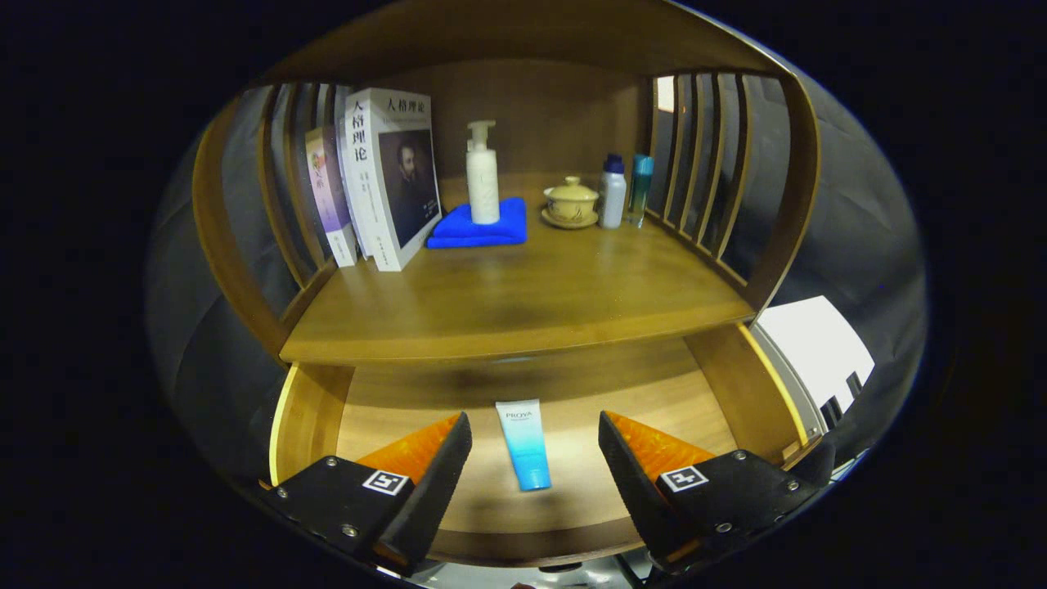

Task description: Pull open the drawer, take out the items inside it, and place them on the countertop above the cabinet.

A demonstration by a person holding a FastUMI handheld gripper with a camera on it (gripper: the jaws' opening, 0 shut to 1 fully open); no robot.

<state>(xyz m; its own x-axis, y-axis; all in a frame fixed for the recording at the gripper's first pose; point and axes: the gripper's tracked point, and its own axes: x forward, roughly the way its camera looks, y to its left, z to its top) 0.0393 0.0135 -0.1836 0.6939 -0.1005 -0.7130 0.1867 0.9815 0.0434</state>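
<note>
Blue tube (523, 444) flat in drawer (720, 393), tongs (535, 462) spread

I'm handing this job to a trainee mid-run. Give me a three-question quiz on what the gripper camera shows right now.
1. True or false: the drawer is already pulled open.
2. What lies on the drawer floor in line with the gap between the fingers of the gripper? A) a lidded cup B) a blue-and-white tube C) a book
3. What does the white pump bottle on the countertop stand on?

Key
1. True; its wooden floor shows below the countertop.
2. B; the tube lies flat, and the open fingers do not touch it.
3. A folded blue cloth, between the books and the lidded cup.
</note>
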